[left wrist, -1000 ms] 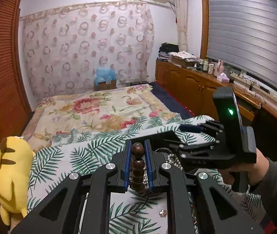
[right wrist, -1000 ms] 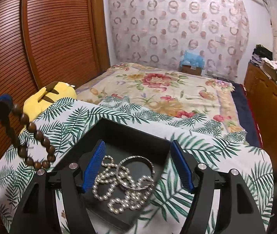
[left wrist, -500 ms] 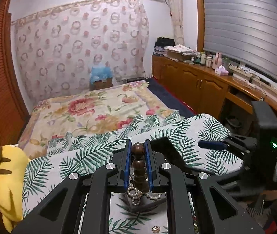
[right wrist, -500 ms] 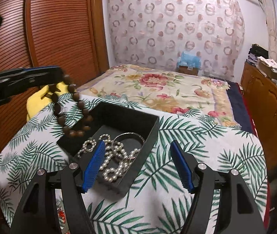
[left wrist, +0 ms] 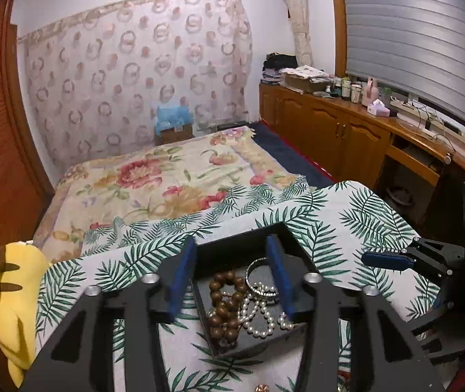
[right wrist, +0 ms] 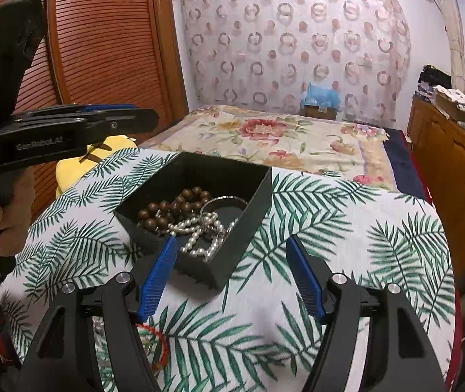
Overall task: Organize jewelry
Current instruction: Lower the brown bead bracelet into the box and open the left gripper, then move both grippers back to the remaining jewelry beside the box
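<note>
So there's a surface covered in a palm-leaf cloth (right wrist: 330,235) with a black tray (right wrist: 248,209) sitting on it, plus a red beaded bracelet (right wrist: 162,343) and a small gold trinket (left wrist: 261,388) near the front edge.

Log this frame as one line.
left gripper: open, over black box | right gripper: open, empty | wooden bead bracelet, pearl necklace, silver bangle: in box

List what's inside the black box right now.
Inside the black box: brown wooden bead bracelet, pearl strand, silver bangle, tangled together. Anything under the pile, and the floor beneath it, is covered.
</note>
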The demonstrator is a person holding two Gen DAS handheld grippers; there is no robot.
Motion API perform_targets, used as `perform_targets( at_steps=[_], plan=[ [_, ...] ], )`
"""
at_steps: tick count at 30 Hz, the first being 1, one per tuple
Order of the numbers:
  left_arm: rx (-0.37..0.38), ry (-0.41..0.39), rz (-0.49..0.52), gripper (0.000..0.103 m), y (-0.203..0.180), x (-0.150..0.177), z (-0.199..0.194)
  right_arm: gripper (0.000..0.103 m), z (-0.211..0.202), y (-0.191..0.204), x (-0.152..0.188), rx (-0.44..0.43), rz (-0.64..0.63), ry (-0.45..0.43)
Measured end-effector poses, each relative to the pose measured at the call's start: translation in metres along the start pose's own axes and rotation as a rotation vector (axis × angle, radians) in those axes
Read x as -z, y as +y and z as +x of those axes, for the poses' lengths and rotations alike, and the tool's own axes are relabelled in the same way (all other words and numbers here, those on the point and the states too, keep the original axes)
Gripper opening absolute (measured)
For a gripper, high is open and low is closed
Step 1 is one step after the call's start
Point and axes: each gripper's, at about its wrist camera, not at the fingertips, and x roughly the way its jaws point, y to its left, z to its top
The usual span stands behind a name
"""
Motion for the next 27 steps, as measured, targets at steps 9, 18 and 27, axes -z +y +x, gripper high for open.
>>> perform_targets(
  at_steps=[9,18,27],
  plan=[
    [0.011,-0.022,-0.006,0.093,0.001,0.034,-0.032,0.071,-0.028,0.013,0.03,-0.004,0.026,-0.014],
    [0.033,0.038,0.016,0.095,-0.009,0.084,-0.045,0.075,-0.047,0.023,0.061,0.011,0.033,-0.006],
    [0.09,0.113,-0.031,0.095,-0.012,0.126,-0.054,0.075,-0.05,0.03,0.09,0.048,0.026,0.046]
  ],
)
